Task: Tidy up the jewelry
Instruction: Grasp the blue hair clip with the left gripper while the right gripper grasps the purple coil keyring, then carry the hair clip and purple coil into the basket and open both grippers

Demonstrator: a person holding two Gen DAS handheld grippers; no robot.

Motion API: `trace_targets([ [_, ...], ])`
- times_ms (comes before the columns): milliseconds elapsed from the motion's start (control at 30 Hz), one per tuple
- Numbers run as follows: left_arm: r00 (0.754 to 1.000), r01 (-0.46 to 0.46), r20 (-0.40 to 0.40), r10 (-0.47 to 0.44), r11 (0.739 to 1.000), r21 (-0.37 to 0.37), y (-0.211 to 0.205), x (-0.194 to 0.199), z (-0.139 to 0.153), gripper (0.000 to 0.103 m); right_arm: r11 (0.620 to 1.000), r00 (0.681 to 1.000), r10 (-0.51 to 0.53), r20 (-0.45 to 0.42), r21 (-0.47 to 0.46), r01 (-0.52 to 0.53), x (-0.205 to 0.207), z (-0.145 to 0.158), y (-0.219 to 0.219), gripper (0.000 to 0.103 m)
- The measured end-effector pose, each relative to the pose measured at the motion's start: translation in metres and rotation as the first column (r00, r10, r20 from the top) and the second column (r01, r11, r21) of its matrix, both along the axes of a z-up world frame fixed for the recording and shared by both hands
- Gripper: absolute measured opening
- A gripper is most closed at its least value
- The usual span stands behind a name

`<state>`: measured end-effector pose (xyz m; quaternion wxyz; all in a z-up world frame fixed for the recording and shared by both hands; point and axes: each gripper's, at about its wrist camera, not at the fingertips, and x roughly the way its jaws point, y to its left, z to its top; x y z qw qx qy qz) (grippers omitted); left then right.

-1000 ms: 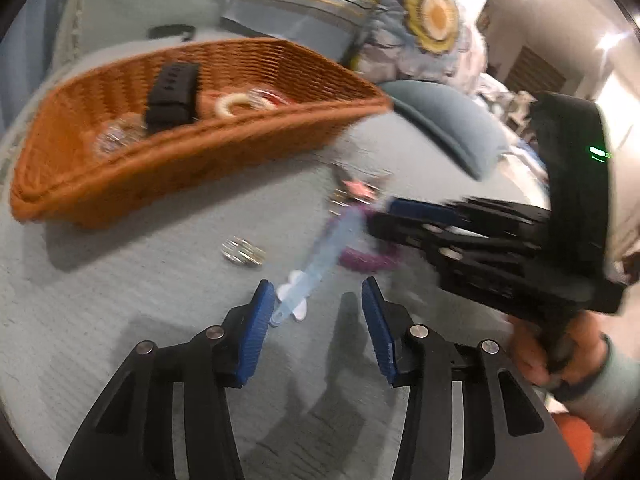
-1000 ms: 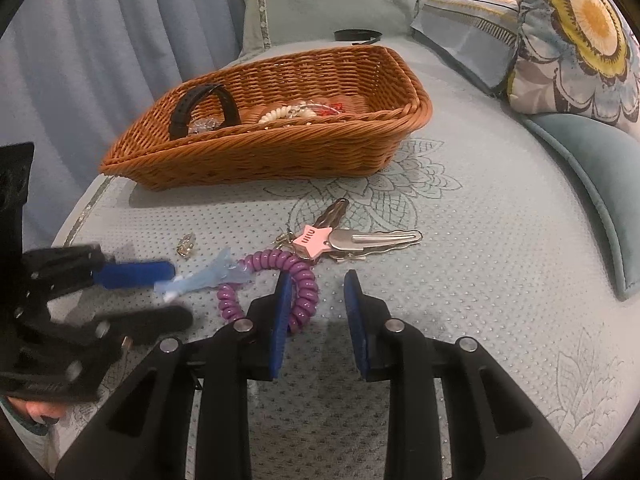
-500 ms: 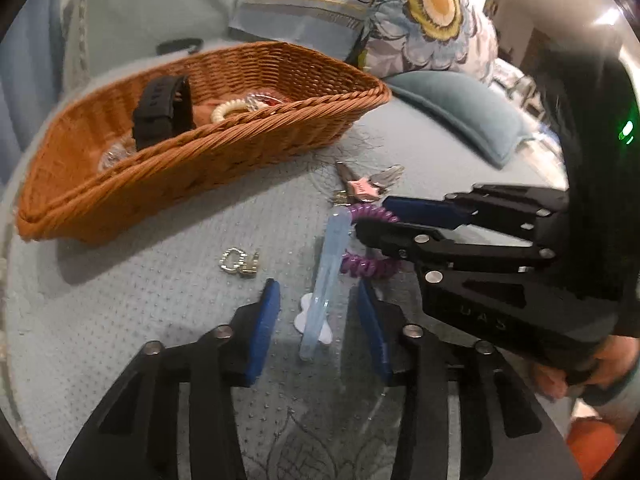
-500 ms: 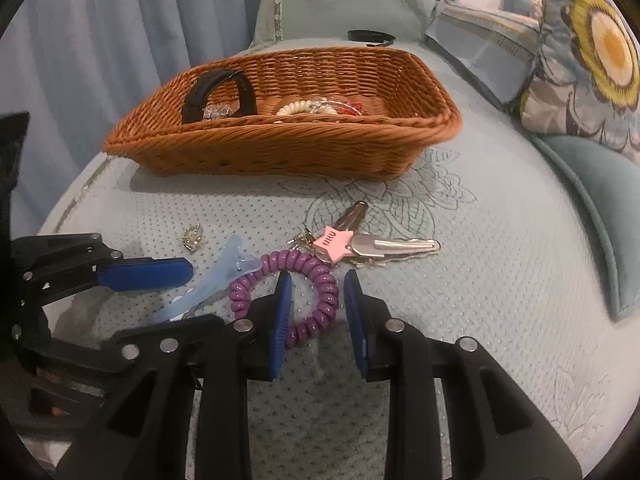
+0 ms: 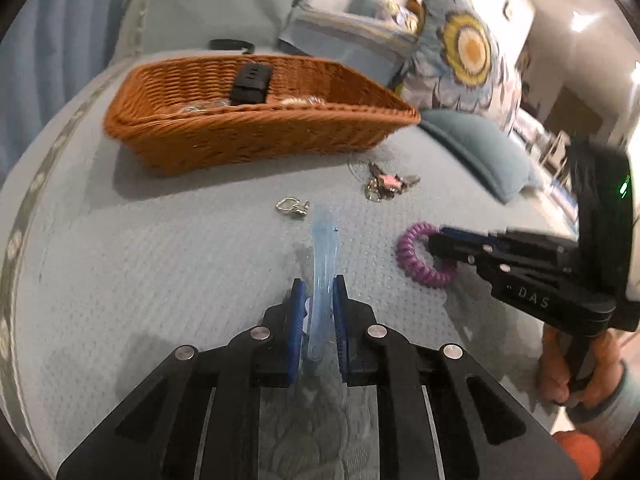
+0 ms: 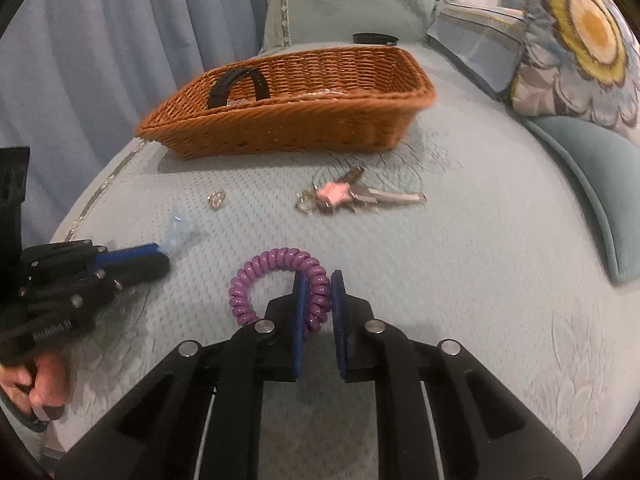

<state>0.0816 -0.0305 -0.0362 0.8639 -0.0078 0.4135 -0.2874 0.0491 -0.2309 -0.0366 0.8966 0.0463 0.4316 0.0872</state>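
Left gripper (image 5: 318, 300), jaws just closing, pinches pale blue hair clip (image 5: 325, 256), clip pointing toward basket. Right gripper (image 6: 318, 292), jaws also just closing, clamps purple coil band (image 6: 280, 276) over bedspread (image 6: 480, 260). Wicker basket (image 6: 288, 120) behind on bed: black strap (image 6: 236, 84) arched inside, beads and small sparkly pieces beside it, blurred. Between basket and grippers: keys with pink star tag (image 6: 340, 196), small metal charm (image 6: 218, 199), apart from each other. Flowered pillow (image 6: 580, 40) at right, curtain (image 6: 100, 60) at left. Black band (image 6: 374, 38) lies beyond basket.
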Motion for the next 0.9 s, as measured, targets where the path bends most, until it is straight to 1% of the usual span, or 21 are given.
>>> trace_targets([
  [133,0.999,-0.032,0.005,0.032,0.998,-0.051,0.012,-0.005,0.006,0.012,0.998,0.999,-0.024,0.021,0.054,0.023,-0.009,0.008,-0.011,0.010],
  [233,0.999,-0.043,0.025,0.045,0.996,-0.077,0.017,-0.005,0.015,0.012,0.996,0.997,-0.044,0.060,0.084,0.039,-0.009,0.024,-0.017,0.010],
  [367,0.995,-0.041,0.083,0.049,0.994,-0.098,0.018,0.001,0.038,0.012,0.994,0.991,-0.050,0.128,0.103,0.037,0.004,0.050,-0.018,0.009],
  [433,0.992,-0.043,0.116,0.055,0.993,-0.109,0.017,0.011,0.053,0.012,0.993,0.987,-0.049,0.153,0.116,0.032,0.016,0.063,-0.018,0.009],
  [500,0.988,-0.049,0.138,0.065,0.992,-0.116,0.014,0.021,0.065,0.012,0.994,0.982,-0.051,0.184,0.108,0.032,0.034,0.077,-0.017,0.009],
  [567,0.982,-0.071,0.166,0.091,0.990,-0.123,0.011,0.039,0.078,0.012,0.997,0.975,-0.051,0.216,0.073,0.036,0.053,0.089,-0.014,0.009],
  [667,0.977,-0.114,0.163,0.139,0.982,-0.152,0.011,0.070,0.090,0.012,0.998,0.973,-0.058,0.223,0.048,0.048,0.091,0.100,-0.010,0.009],
  [733,0.973,-0.145,0.157,0.169,0.978,-0.152,0.011,0.096,0.093,0.012,0.998,0.974,-0.064,0.218,0.031,0.058,0.113,0.101,-0.008,0.009],
  [800,0.972,-0.170,0.142,0.188,0.977,-0.133,0.011,0.117,0.092,0.012,0.997,0.977,-0.069,0.203,-0.013,0.073,0.138,0.096,-0.005,0.009],
  [900,0.972,-0.200,0.105,0.211,0.973,-0.113,0.011,0.146,0.085,0.012,0.996,0.986,-0.070,0.151,-0.042,0.077,0.170,0.083,-0.005,0.009],
])
